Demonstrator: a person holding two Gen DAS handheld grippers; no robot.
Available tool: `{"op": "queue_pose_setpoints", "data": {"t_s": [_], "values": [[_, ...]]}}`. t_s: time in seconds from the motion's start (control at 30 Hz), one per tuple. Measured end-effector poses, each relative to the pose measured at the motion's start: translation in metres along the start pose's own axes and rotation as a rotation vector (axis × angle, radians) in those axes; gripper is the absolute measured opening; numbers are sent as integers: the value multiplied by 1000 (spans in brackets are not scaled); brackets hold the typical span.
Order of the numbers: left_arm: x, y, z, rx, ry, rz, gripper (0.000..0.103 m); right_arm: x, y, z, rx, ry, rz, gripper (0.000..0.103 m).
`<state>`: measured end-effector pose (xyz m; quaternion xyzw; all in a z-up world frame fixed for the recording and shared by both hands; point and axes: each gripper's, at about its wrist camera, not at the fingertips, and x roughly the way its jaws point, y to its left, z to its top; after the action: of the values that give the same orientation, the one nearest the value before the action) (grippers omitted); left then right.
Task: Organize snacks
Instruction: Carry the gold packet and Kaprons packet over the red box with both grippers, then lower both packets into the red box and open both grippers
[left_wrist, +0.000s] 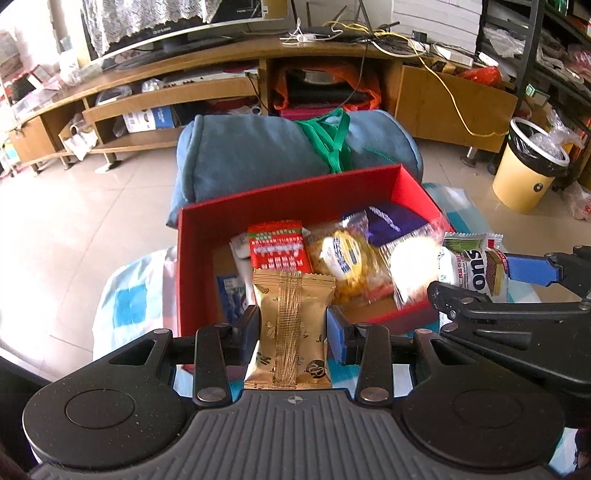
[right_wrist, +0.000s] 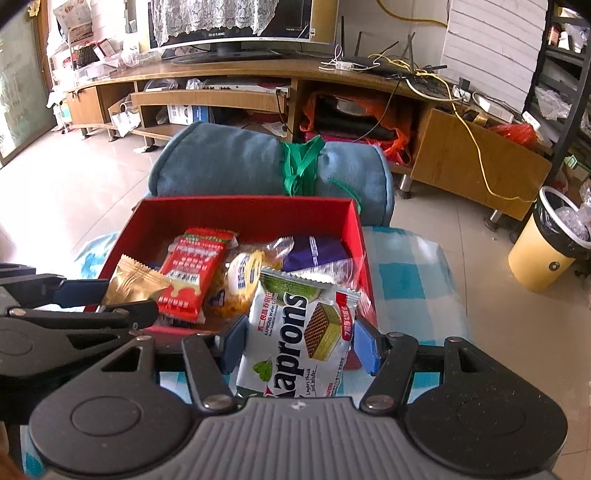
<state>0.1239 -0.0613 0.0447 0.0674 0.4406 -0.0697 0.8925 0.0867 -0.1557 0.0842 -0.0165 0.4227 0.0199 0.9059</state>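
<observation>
My left gripper (left_wrist: 293, 328) is shut on a gold snack packet (left_wrist: 293, 325), held upright just in front of the red box (left_wrist: 295, 192). My right gripper (right_wrist: 299, 345) is shut on a white Kaprons wafer pack (right_wrist: 299, 332), also at the box's near edge. Each gripper shows in the other's view: the wafer pack (left_wrist: 472, 266) at the right, the gold packet (right_wrist: 133, 282) at the left. Inside the box lie a red packet (left_wrist: 277, 249), a yellow wrapped cake (left_wrist: 343, 258), a purple packet (left_wrist: 391, 221) and a clear wrapped bun (left_wrist: 410, 266).
The red box (right_wrist: 243, 206) sits on a blue-and-white checked cloth (right_wrist: 406, 288). Behind it lies a rolled blue-grey cushion (left_wrist: 258, 155) tied with green ribbon. A yellow bin (left_wrist: 528, 170) stands on the floor at the right. A wooden TV stand (left_wrist: 221, 92) runs along the back.
</observation>
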Motion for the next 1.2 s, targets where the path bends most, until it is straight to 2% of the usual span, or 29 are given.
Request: {"op": "queue_pose_setpoints", "data": {"t_s": [0.73, 1.2], "values": [[21, 6, 30, -21, -10, 32, 47, 25, -3, 34, -9, -6, -5, 58], [58, 11, 37, -67, 61, 36, 46, 70, -4, 44, -14, 44, 6, 58]]}}
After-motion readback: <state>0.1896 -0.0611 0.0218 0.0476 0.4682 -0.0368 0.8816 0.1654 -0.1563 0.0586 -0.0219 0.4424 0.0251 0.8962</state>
